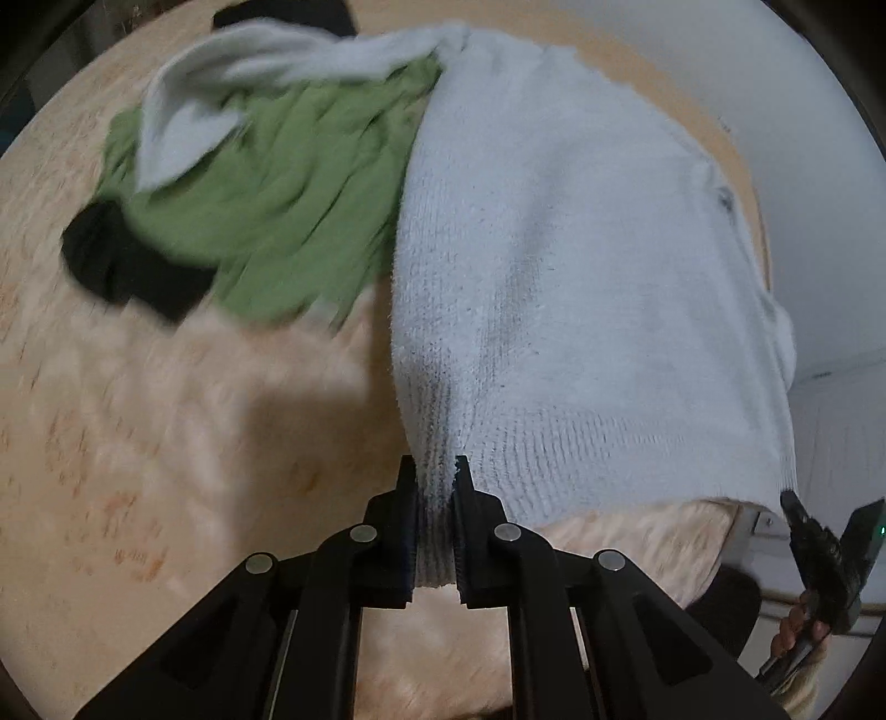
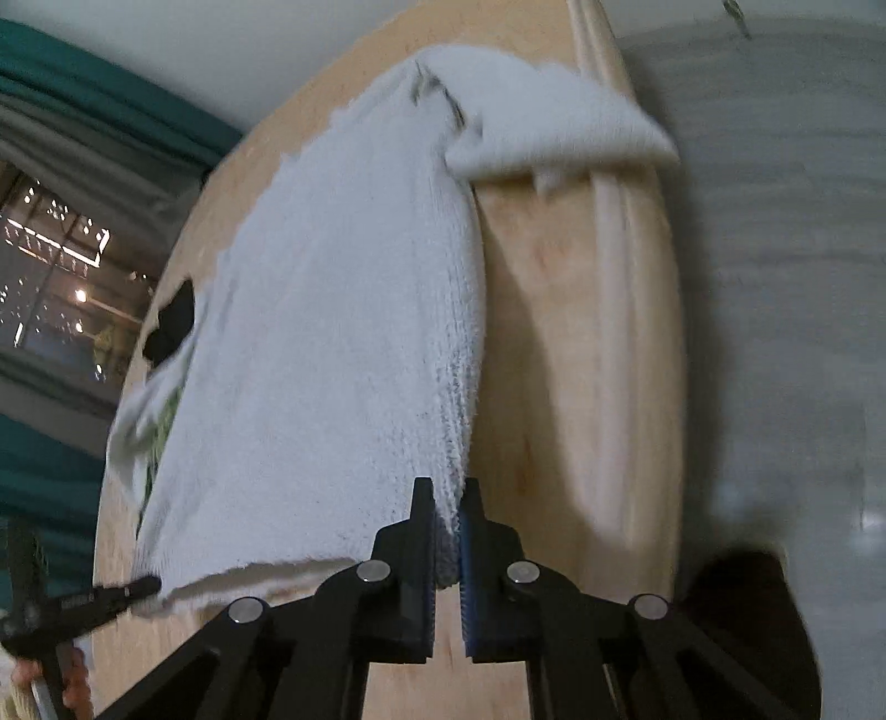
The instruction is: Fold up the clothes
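A pale blue knit sweater (image 1: 581,266) is stretched above the wooden table (image 1: 138,415), its ribbed hem toward me. My left gripper (image 1: 436,471) is shut on the hem's left corner. My right gripper (image 2: 447,493) is shut on the hem's other corner, with the sweater (image 2: 332,343) running away from it across the table (image 2: 554,332). The right gripper (image 1: 789,501) also shows at the lower right of the left wrist view, and the left gripper (image 2: 149,586) at the lower left of the right wrist view. One sleeve (image 1: 266,61) trails over a green garment (image 1: 288,210).
A black garment (image 1: 122,266) lies beside the green one at the left, and another dark piece (image 1: 288,14) sits at the far edge. The table's rounded edge (image 2: 626,277) drops to a pale floor (image 2: 775,277). A teal curtain (image 2: 83,94) and a window are at left.
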Motion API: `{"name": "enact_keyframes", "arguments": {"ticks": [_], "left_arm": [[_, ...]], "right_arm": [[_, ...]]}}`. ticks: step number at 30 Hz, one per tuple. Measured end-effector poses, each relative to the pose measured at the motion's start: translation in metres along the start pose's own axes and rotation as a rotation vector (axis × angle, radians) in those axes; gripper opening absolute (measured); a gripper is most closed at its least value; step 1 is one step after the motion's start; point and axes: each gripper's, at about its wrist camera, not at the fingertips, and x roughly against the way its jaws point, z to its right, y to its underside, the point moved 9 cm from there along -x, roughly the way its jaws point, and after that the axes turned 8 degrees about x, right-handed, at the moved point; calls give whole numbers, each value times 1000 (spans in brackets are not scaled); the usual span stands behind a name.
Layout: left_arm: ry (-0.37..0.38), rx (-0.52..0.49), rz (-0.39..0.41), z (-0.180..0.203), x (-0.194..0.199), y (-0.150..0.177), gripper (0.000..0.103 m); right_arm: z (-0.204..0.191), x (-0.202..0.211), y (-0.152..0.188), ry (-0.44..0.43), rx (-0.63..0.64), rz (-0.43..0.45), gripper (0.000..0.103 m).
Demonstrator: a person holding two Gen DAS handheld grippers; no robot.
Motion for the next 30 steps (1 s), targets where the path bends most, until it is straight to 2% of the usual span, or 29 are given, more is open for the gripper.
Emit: {"name": "enact_keyframes", "arguments": {"ticks": [3,6,12,18,22,25,28,30], "left_arm": [[-22,32,-34,-21,-1,19,10],[-23,41,-45,-25,0,30,10],[-39,36,-61,-26,3,46,10],[-6,19,-40,-15,16,51,10],[19,17,-24,-5,29,42,10],[-3,3,-34,1,31,40,10],[-39,-26,-73,-11,27,-5,10],[-45,-39,-88,-12,31,-2,10]], "right_arm": [[10,16,43,11,-16,-68,5],[12,16,67,15,-43,-111,5],[-4,10,57,43,2,-108,5],[-1,25,54,61,29,-92,5],[-3,26,48,62,36,-86,5],[-7,23,43,75,57,-95,5],[-13,24,45,82,68,-93,5],[-17,31,49,76,66,-76,5]]}}
